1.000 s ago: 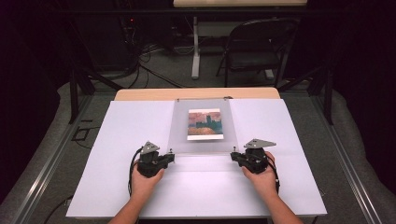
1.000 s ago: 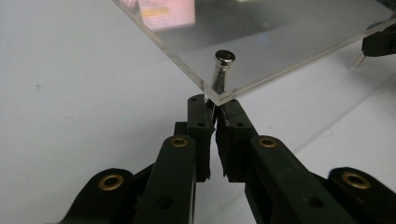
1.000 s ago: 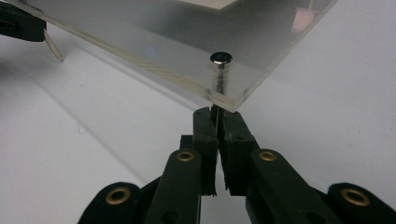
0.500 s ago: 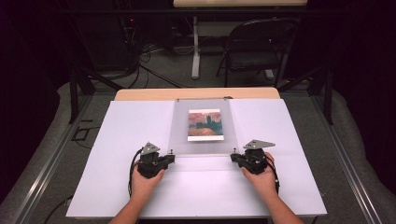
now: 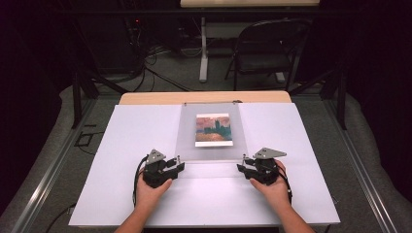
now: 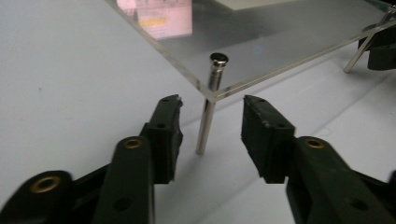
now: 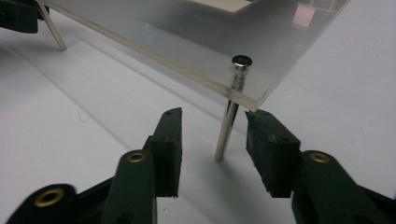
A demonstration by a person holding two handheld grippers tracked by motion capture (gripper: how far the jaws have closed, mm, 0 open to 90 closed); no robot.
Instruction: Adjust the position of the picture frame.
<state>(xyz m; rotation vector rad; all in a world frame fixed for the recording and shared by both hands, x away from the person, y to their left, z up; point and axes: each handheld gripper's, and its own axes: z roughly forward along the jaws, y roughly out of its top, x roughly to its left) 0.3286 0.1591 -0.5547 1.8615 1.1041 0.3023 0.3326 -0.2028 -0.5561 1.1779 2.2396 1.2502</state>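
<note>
A clear acrylic sheet [image 5: 211,151] stands on thin metal pins above a small painted picture [image 5: 213,129] on the white board. My left gripper [image 5: 179,166] is at the sheet's near left corner. Its jaws have just been opening and now stand apart on either side of the corner pin [image 6: 207,112] without touching it; the left gripper [image 6: 211,100] is open. My right gripper [image 5: 241,167] is at the near right corner. Its jaws have also just been opening, and the pin [image 7: 229,126] stands free between them, so the right gripper [image 7: 215,113] is open too.
The white board [image 5: 121,160] covers a wooden table [image 5: 204,97], with bare board on both sides of the sheet and in front of the hands. A folding chair [image 5: 265,53] and cables lie on the floor beyond. Metal rails run along both sides.
Both grippers' jaws stand wider at the corner pins than in the earlier frames. Hands and sheet have kept their places.
</note>
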